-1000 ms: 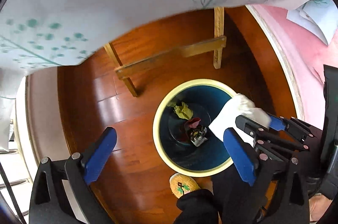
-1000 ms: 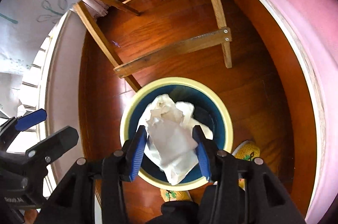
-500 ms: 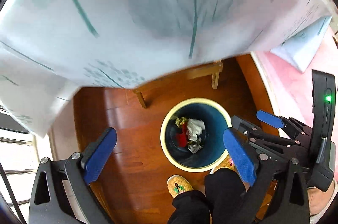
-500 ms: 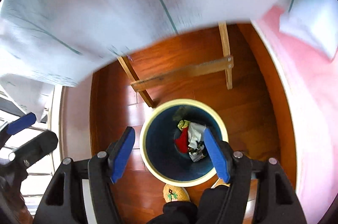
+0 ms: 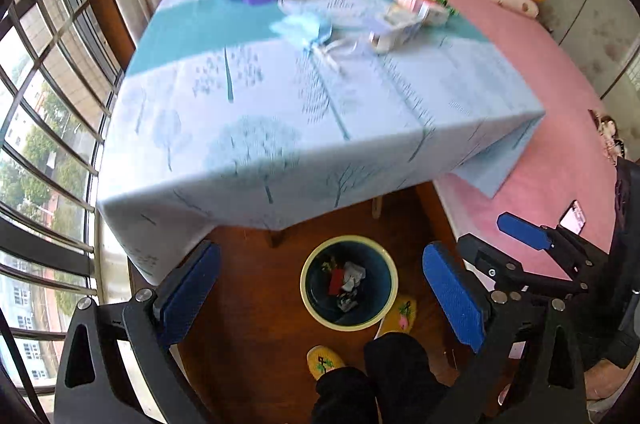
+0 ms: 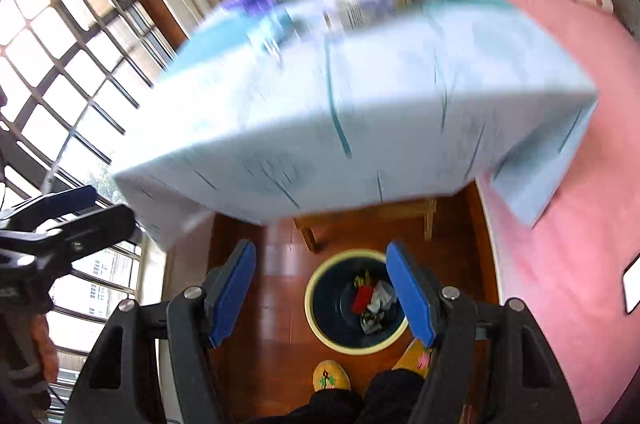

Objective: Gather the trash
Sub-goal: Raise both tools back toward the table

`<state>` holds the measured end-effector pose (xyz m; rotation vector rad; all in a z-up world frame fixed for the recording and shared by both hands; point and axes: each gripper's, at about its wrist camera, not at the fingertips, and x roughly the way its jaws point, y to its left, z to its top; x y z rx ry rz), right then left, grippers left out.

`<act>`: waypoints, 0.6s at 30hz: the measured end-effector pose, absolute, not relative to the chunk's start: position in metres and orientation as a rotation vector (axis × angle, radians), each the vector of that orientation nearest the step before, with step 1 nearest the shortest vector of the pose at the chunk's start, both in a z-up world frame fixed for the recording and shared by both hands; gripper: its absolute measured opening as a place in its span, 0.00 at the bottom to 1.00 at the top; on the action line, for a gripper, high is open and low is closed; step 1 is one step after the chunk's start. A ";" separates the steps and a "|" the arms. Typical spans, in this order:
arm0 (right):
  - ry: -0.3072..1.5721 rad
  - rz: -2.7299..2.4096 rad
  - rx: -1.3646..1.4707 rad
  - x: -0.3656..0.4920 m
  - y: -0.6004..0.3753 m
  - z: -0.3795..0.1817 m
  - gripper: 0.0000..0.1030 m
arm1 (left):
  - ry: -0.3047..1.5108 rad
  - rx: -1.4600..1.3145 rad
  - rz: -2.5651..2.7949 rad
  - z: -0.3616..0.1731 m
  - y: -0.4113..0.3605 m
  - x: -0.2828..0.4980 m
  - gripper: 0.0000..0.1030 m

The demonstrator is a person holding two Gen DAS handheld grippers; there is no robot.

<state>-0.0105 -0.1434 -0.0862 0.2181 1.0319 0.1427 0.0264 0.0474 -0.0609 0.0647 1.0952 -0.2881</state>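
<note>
- Your worktop's pale blue cloth [image 5: 304,111] carries printed trees and a teal band.
- Your round plastic bin [image 5: 349,287] is dark blue inside with a cream rim; red and white scraps [image 5: 346,278] lie in it.
- Your slippers [image 5: 325,362] are yellow with green motifs.
- The bed cover [image 5: 560,127] is plain pink.
- The hand-held gripper pads [image 5: 454,298] are blue.

One trash bin [image 5: 349,320], one table [image 5: 280,95], two yellow slippers [image 5: 325,360], two tongs [image 5: 320,296]

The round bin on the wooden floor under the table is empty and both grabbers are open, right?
Not quite. The bin is not empty: the left wrist view shows red, white and green trash inside it. The rest holds: both the left gripper and right gripper are open.
</note>
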 end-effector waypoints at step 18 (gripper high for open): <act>0.719 0.058 0.033 -0.002 -0.141 0.054 0.66 | 0.821 0.133 -0.418 0.066 0.028 0.046 0.97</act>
